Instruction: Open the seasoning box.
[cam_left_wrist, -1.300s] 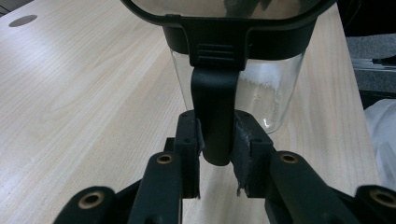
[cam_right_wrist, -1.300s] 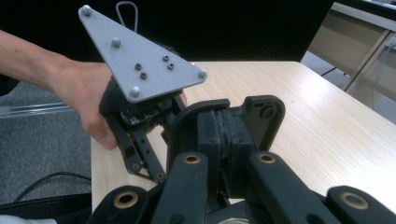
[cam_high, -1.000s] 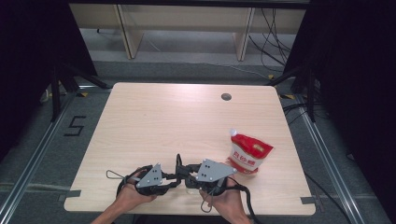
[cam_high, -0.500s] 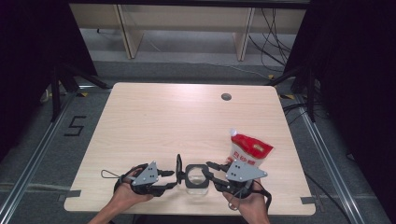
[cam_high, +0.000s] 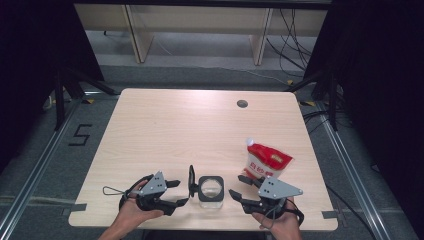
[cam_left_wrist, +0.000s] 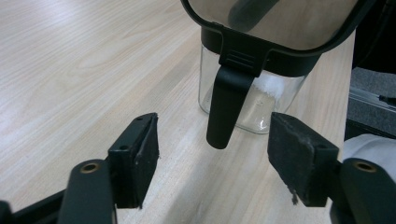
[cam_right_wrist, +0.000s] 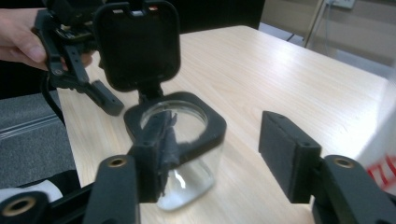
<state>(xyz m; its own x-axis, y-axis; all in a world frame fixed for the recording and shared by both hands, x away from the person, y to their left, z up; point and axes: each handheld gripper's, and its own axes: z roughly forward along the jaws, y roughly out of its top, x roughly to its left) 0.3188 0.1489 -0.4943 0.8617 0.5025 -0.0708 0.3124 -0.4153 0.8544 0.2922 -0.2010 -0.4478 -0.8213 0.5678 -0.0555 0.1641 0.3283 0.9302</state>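
Observation:
A small clear glass jar (cam_high: 210, 190) with a black square collar stands near the table's front edge, its hinged black lid (cam_high: 191, 180) flipped upright on the left side. A little white powder lies at its bottom (cam_right_wrist: 180, 198). My left gripper (cam_high: 178, 193) is open just left of the lid, and the lid's hinge tab (cam_left_wrist: 226, 112) hangs ahead of its jaws (cam_left_wrist: 212, 161). My right gripper (cam_high: 236, 185) is open just right of the jar, with the jar (cam_right_wrist: 180, 154) in front of its left finger. Neither gripper touches the jar.
A red and white pouch (cam_high: 266, 160) with a white spout stands behind my right gripper. A round cable hole (cam_high: 242, 103) sits at the table's far right. The table edge (cam_high: 200, 227) runs close under both hands. The other hand and gripper (cam_right_wrist: 77, 46) show behind the lid (cam_right_wrist: 137, 44).
Both grippers were close together over the jar a second ago. They have drawn apart, left to the left and right to the right, and the jar stands uncovered between them.

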